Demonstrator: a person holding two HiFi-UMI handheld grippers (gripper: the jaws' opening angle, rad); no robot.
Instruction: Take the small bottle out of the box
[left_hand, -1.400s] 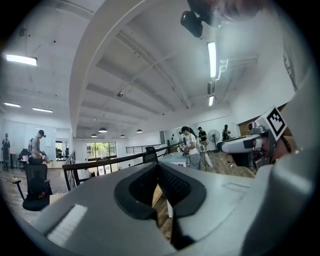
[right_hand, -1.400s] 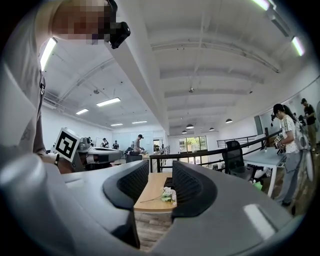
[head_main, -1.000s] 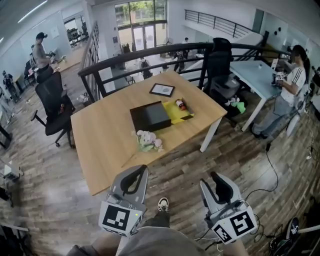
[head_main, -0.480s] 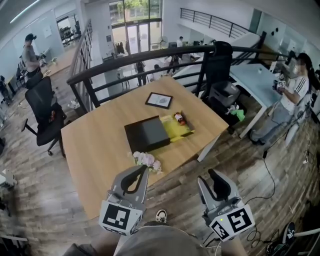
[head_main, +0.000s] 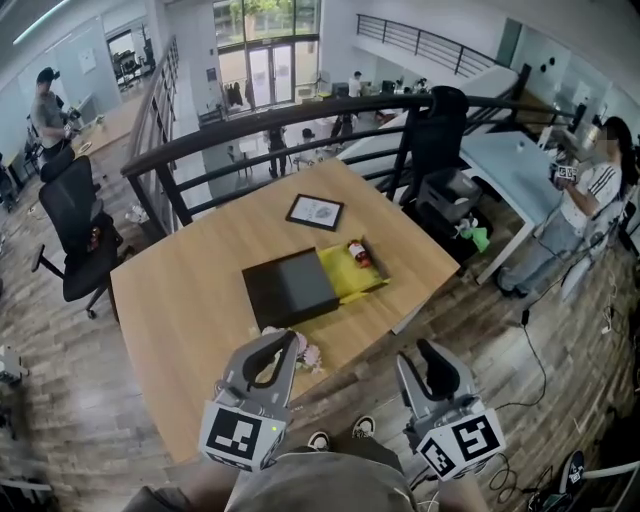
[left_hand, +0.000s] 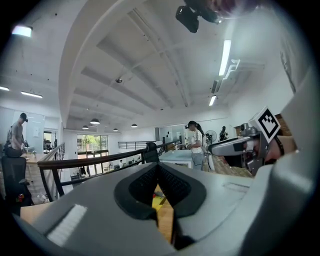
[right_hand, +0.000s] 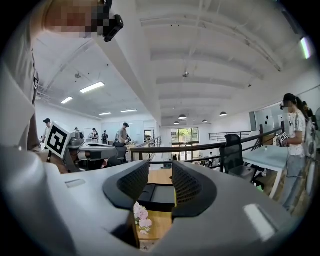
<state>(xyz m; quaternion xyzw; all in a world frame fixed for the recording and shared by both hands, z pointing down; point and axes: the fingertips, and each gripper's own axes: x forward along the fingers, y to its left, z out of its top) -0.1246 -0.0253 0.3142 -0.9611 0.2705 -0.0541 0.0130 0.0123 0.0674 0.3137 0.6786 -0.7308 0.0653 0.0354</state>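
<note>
The small brown bottle (head_main: 358, 253) lies in the yellow open box (head_main: 347, 275) on the wooden table (head_main: 190, 300), beside the box's black lid (head_main: 290, 286). Both grippers hang low in the head view, short of the table's near edge and well away from the box. My left gripper (head_main: 285, 339) is shut, its tips meeting with nothing held (left_hand: 159, 167). A gap shows between the jaws of my right gripper (head_main: 429, 351), which is open and empty (right_hand: 161, 172). Through that gap the black lid (right_hand: 159, 192) appears ahead.
A small bunch of pale flowers (head_main: 308, 354) lies at the table's near edge, partly behind the left gripper. A framed picture (head_main: 315, 212) lies at the far side. A black railing (head_main: 300, 112) runs behind the table. A black chair (head_main: 70, 215) stands left; a person (head_main: 590, 190) stands right.
The table and box have come nearer and lower in the head view. Both grippers keep their places in the frame, with jaws unchanged.
</note>
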